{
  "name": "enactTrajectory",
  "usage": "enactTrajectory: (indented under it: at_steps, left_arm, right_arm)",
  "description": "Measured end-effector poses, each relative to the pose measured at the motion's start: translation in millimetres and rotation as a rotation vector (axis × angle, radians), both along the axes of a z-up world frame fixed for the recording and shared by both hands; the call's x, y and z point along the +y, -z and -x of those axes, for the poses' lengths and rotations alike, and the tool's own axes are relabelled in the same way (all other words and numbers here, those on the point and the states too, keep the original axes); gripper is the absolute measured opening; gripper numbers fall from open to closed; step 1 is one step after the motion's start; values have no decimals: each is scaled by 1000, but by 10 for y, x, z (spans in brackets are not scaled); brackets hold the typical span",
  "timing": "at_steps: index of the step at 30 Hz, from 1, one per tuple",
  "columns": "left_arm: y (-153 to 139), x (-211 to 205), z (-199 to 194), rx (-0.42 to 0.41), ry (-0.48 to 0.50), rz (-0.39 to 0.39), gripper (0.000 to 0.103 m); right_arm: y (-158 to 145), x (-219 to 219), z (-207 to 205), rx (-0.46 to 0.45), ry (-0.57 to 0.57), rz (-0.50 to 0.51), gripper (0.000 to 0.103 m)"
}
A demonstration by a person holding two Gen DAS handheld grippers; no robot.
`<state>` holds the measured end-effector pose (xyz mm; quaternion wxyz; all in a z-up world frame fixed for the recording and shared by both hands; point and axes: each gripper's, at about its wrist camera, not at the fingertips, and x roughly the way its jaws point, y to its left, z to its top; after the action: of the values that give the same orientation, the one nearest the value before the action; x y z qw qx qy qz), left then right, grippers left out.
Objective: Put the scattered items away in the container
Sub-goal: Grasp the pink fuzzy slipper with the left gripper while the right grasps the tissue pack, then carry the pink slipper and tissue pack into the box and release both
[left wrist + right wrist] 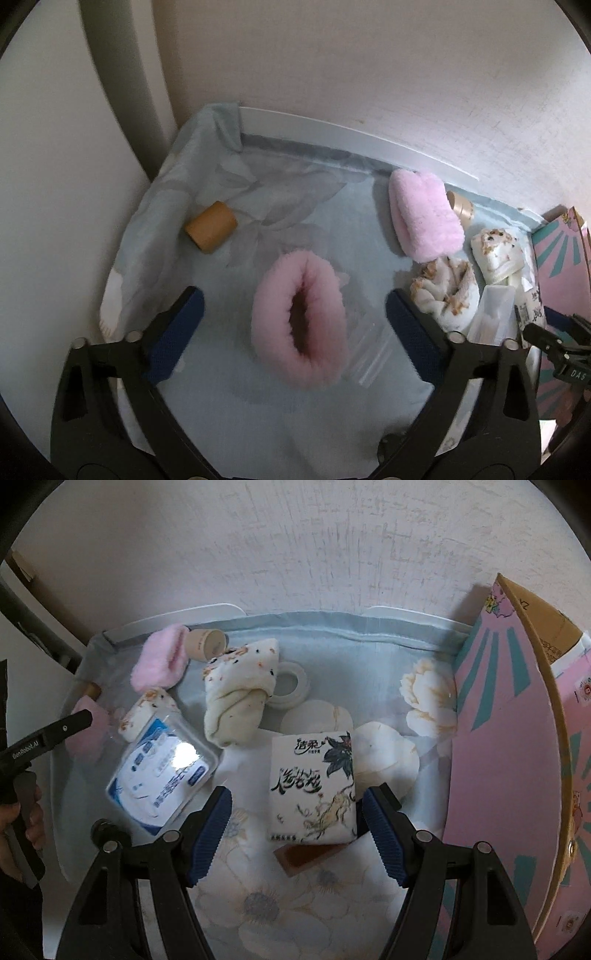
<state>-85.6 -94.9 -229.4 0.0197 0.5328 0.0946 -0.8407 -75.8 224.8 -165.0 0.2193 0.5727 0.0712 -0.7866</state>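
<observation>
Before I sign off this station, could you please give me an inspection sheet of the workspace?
Surface: blue floral cloth over a table against the wall.
Job's things: pink fluffy cuff between the left tool's fingers, untouched; second pink cuff; cardboard tube; tissue pack between the right tool's fingers; wipes packet; rolled speckled cloth; tape roll.
Clutter: brown block under the tissue pack.
Grippers: both tools open.
Cables: nothing seen.
Surroundings: pink cardboard box at right; white wall.
</observation>
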Motion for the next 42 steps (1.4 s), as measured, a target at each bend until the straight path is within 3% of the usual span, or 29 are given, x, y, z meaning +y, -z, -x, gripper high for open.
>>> enactTrajectory:
  at_steps: [2, 3, 5, 6, 9, 10, 19, 26, 30, 33, 42]
  left_arm:
    - [44, 26, 3, -18, 11, 10, 72]
    - [65, 35, 2, -28, 13, 15, 67]
    - [118, 50, -12, -47, 21, 17, 44]
    - [133, 53, -23, -50, 23, 12, 41]
    - [107, 79, -80, -34, 33, 19, 33]
    - [89, 91, -97, -31, 36, 25, 31]
    - [-258, 148, -320, 10, 50, 24, 31]
    - [-685, 271, -531, 34, 80, -12, 31]
    - [-911, 207, -488, 69, 133, -23, 31]
    - [-1070, 133, -182, 84, 182, -18, 31]
    - [-1488, 652, -334, 127, 268, -32, 31]
  right_arm:
    - [14, -24, 9, 8, -6, -9, 69]
    - [17, -40, 8, 16, -12, -16, 69]
    - [11, -62, 1, 44, -20, -27, 69]
    - [14, -77, -4, 57, -27, -34, 69]
    - [48, -133, -15, 73, -61, -60, 42]
    - [72, -148, -8, 68, -71, -64, 42]
    - [-78, -156, -8, 92, -60, -25, 42]
    - [-486, -55, -136, 124, -37, 18, 42]
    - [-740, -30, -249, 132, -14, 51, 42]
    - [-904, 25, -339, 147, -1, 69, 42]
    - [-1284, 370, -514, 196, 54, 100, 42]
